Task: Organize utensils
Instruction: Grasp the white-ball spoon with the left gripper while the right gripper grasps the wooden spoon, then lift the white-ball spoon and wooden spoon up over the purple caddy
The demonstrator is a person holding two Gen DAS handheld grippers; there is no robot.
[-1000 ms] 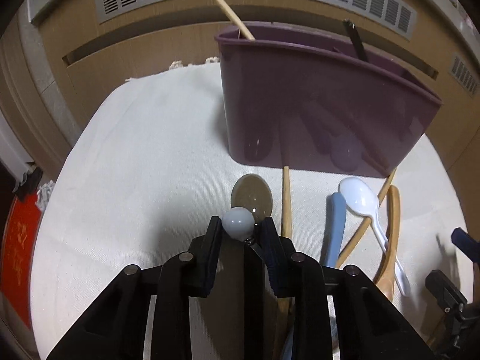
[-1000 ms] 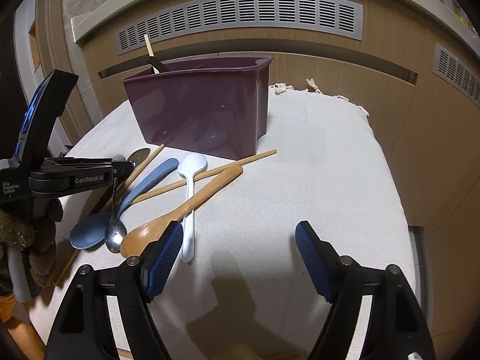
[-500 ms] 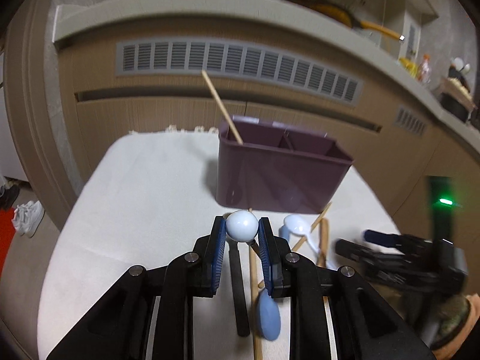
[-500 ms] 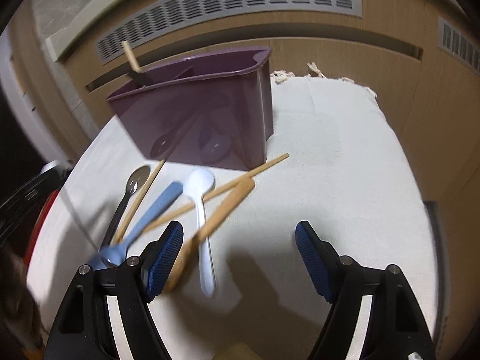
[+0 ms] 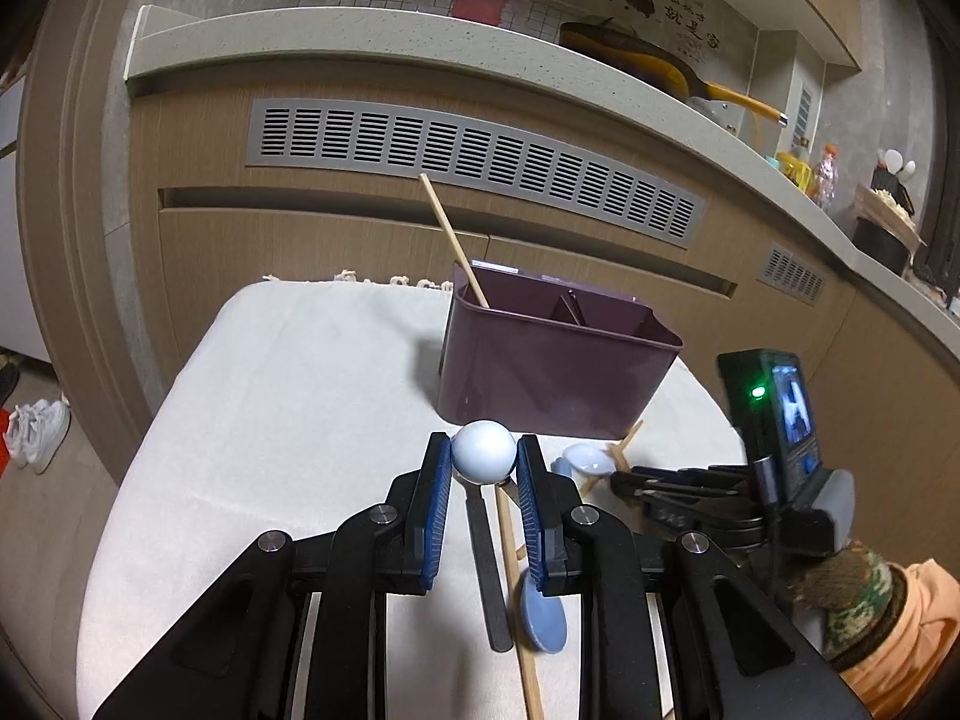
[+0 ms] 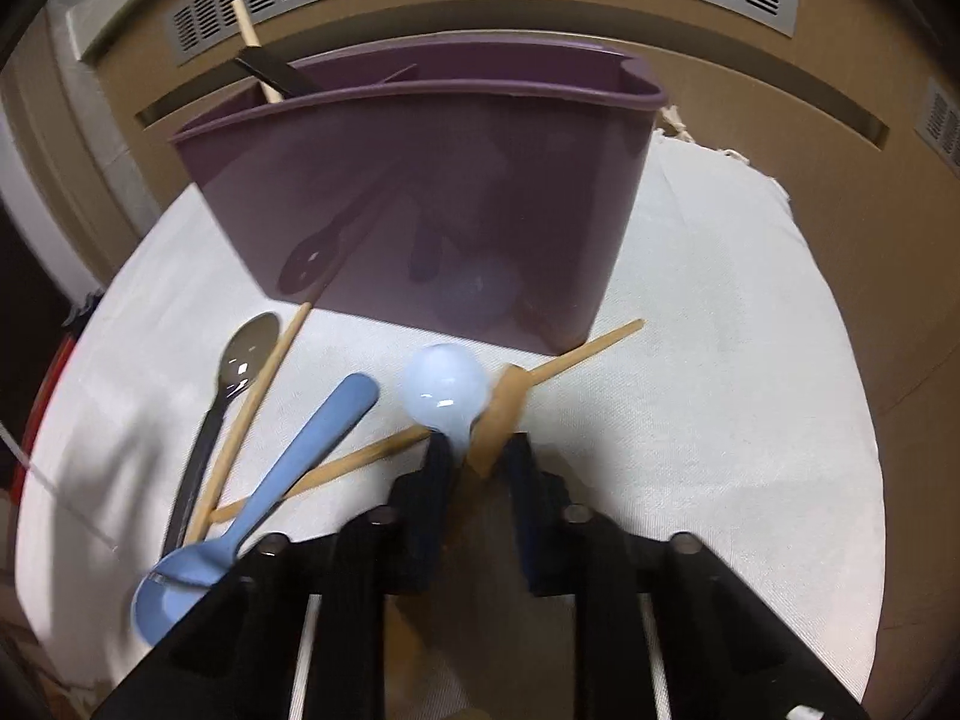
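Note:
My left gripper (image 5: 483,462) is shut on a small spoon whose pale round knob (image 5: 483,453) shows between the pads, held above the table. A purple caddy (image 5: 552,384) (image 6: 420,192) stands ahead with a chopstick (image 5: 450,240) and a black handle (image 6: 276,75) in it. My right gripper (image 6: 477,456) points down in front of the caddy. Its jaws are closing, with the white spoon (image 6: 444,390) neck and the wooden spoon (image 6: 504,408) handle between them. A blue spoon (image 6: 300,456), a dark spoon (image 6: 246,354) and loose chopsticks (image 6: 258,396) lie to the left.
A white cloth (image 5: 300,420) covers the round-edged table. Wooden cabinets with grey vents (image 5: 468,162) stand close behind the caddy. A gloved hand with an orange sleeve (image 5: 870,600) holds the right gripper. Shoes (image 5: 36,432) lie on the floor at the left.
My left gripper has risen and drawn back from the caddy with the knobbed spoon. The right gripper has moved left and down over the spoons, and its jaws have narrowed around two handles.

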